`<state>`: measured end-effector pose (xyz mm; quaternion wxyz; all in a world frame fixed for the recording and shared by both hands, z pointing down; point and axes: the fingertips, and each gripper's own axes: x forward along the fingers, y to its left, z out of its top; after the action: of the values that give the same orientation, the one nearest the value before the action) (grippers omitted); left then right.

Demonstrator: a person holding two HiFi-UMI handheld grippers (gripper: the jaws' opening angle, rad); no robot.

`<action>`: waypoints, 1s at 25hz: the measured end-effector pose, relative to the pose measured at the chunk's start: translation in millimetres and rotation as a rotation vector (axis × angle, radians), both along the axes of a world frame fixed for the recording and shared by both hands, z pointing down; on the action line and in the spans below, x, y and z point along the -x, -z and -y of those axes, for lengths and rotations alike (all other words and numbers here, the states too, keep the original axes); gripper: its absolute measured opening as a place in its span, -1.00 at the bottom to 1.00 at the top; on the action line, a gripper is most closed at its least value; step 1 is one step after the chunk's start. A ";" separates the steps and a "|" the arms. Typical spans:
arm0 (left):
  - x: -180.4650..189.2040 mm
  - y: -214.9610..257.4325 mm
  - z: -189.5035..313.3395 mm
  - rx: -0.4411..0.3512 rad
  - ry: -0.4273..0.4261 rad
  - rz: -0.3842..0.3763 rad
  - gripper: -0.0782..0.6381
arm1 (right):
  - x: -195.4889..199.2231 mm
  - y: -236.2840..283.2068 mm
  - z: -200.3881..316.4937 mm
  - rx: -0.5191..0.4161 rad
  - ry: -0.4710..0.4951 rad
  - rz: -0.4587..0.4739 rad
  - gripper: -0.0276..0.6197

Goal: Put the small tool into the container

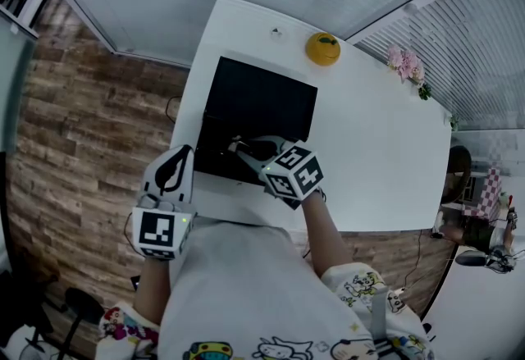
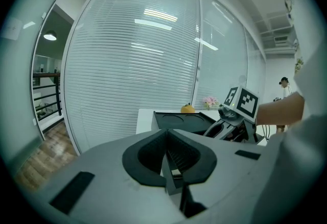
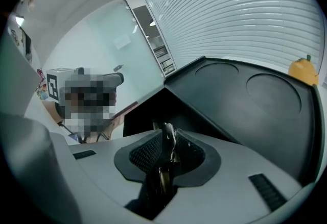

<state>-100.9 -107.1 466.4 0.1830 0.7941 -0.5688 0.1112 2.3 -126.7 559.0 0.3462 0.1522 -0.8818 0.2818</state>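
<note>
- Small shiny metal tool [image 3: 168, 133] stands between the jaws of your right gripper [image 1: 246, 147]. The dark pads look pressed on it from both sides.
- Your right gripper tips down and reaches over the near edge of the big black box-shaped container [image 1: 271, 100] on the white tabletop [image 1: 377, 145]. I think you hold it there so the tool can drop right in when you let go.
- So the tool is not in the container yet. It is up in the air, just over the dark opening.
- Your left gripper [image 2: 167, 141] has its jaws together with nothing between them. It waits by the near left corner of the tabletop, apart from the container. That likely keeps it out of the way.
- A flat black part [image 3: 255, 95] with two round dents slopes up behind the opening. It may be the lid leaning back, but I cannot tell for sure.
- The inside of the container is very dark, so you cannot see its bottom or what is in it.
- The pads cover most of the tool, so I cannot tell what kind of tool it is. From the head view it is too small to pick out.
- A round orange thing [image 1: 323, 48] and some pink flowers [image 1: 406, 63] sit at the far side, well apart from your work.
</note>
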 end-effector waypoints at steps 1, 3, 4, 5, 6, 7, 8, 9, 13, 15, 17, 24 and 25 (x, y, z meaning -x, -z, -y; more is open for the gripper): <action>0.5 -0.3 0.6 0.000 0.000 0.000 -0.76 | 0.3 -0.9 -0.2 0.002 0.005 -0.005 -0.75; 0.9 -1.0 1.5 0.000 0.000 0.000 -0.76 | 1.4 -3.2 -1.6 0.007 0.018 -0.016 -0.70; 0.8 -1.3 1.9 0.000 -0.002 0.000 -0.76 | 1.8 -4.5 -2.7 0.009 0.024 -0.023 -0.65; 0.7 -1.3 2.4 0.000 -0.003 -0.001 -0.76 | 2.3 -5.8 -3.9 0.011 0.030 -0.029 -0.61; 0.8 -1.2 2.8 0.000 -0.005 -0.002 -0.76 | 2.9 -6.9 -5.0 0.012 0.036 -0.034 -0.59; 1.0 -1.1 3.1 0.001 -0.006 -0.002 -0.76 | 3.5 -7.6 -5.9 0.013 0.040 -0.038 -0.54; 1.4 -1.0 3.4 0.002 -0.006 -0.002 -0.76 | 3.9 -7.9 -6.4 0.012 0.041 -0.040 -0.50; 1.8 -0.9 3.7 0.004 -0.007 -0.002 -0.76 | 4.2 -7.8 -6.4 0.010 0.040 -0.041 -0.48; 3.0 -0.4 4.6 -0.001 -0.006 -0.003 -0.76 | 2.1 -3.7 -4.0 -0.008 0.023 -0.034 -0.43; 2.7 0.5 4.9 -0.004 -0.006 -0.005 -0.76 | 0.5 -0.5 -3.0 -0.020 0.018 -0.030 -0.43; 2.5 1.9 4.1 -0.008 -0.007 -0.005 -0.76 | -0.1 3.2 -3.5 -0.032 0.017 -0.027 -0.43; 0.6 8.0 -0.4 -0.027 -0.019 0.004 -0.76 | -1.6 24.5 0.8 -0.109 -0.003 -0.003 -0.43; 0.3 9.7 -0.9 -0.032 -0.019 0.005 -0.76 | -2.1 29.0 1.3 -0.122 -0.006 0.004 -0.43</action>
<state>-101.2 -106.2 456.7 0.1678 0.8020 -0.5635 0.1056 4.4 -127.9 530.0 0.3335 0.1753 -0.8975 0.2291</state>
